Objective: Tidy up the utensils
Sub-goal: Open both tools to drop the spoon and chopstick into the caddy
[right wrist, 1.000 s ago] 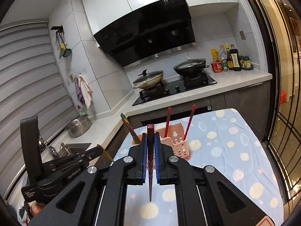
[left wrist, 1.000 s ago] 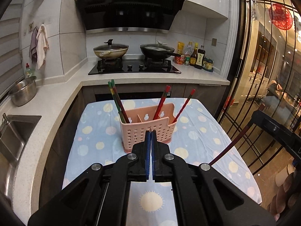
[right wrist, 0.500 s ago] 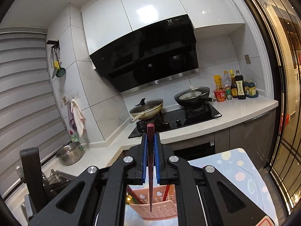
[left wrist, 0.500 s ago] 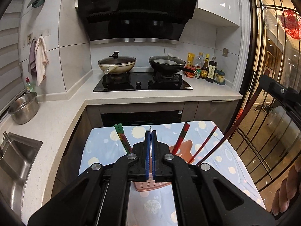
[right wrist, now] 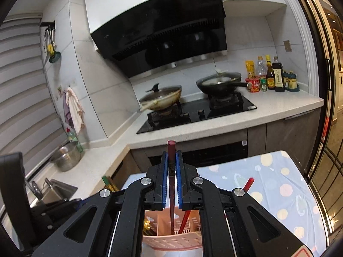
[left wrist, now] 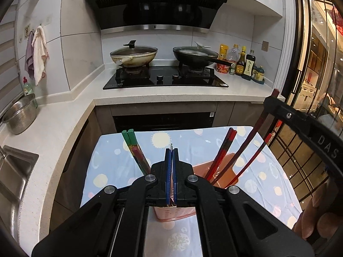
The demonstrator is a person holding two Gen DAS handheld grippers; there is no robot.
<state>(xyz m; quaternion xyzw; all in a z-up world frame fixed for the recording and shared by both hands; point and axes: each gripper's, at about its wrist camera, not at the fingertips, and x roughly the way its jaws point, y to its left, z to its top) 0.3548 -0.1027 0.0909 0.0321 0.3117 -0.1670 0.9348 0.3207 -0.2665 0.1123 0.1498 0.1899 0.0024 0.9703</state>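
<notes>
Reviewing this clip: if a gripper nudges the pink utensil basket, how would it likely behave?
The pink basket looks like thin perforated plastic, so probably light. It stands on a loose tablecloth, so it may slide. Its tall leaning chopsticks might help tip it.

pink holder (left wrist: 223, 171) mostly hidden behind left claw (left wrist: 171, 150), bottle labels (right wrist: 277, 77) illegible

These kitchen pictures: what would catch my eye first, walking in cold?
Probably the dark red chopstick pinched upright in the right hand-held gripper, its tip reaching down into the pink utensil basket on the spotted tablecloth. In the left wrist view, red chopsticks and a green-topped pair lean out of that basket. Behind, two lidded pans sit on the black stove.
</notes>
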